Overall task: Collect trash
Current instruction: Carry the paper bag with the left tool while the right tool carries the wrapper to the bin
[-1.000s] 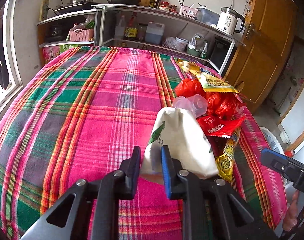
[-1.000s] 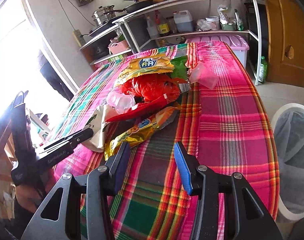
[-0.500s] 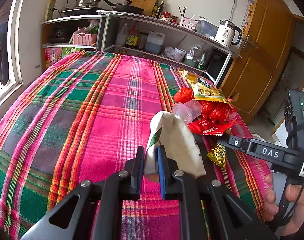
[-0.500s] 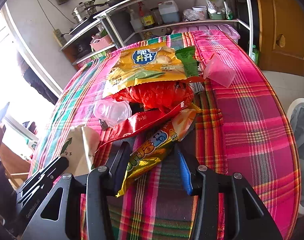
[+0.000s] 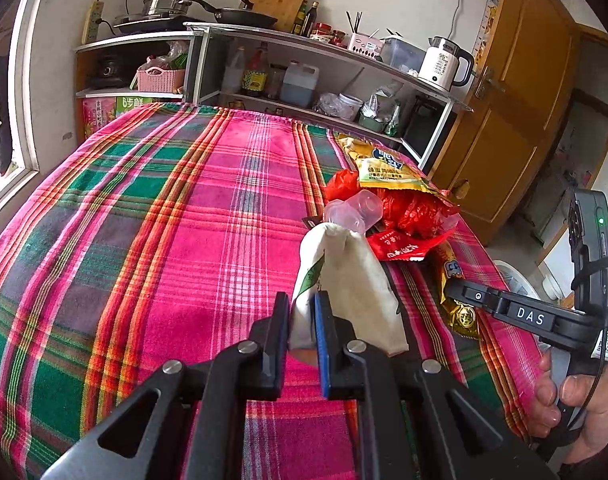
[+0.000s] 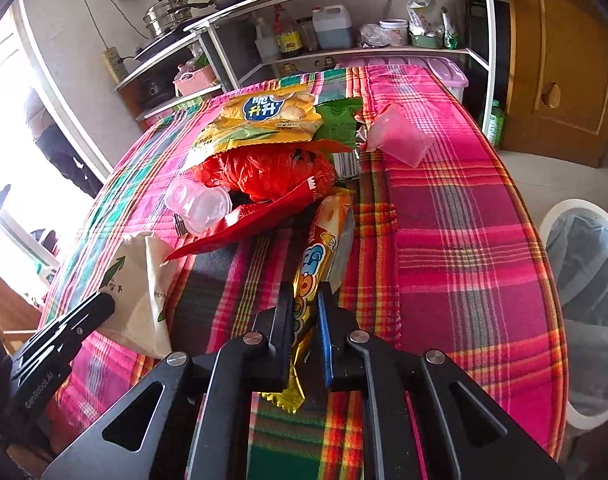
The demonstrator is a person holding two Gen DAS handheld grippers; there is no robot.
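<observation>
White paper bag [image 5: 345,280] is pinched by the left gripper [image 5: 302,332] at its near end; the right gripper [image 6: 305,328] clamps the yellow wrapper [image 6: 321,248], probably for the bin [image 6: 583,300] at right.

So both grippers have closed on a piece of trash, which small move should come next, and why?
Probably lift both pieces off the table. The left gripper pinches the white paper bag, the right gripper the orange snack wrapper, and the lined bin stands at the right.
</observation>
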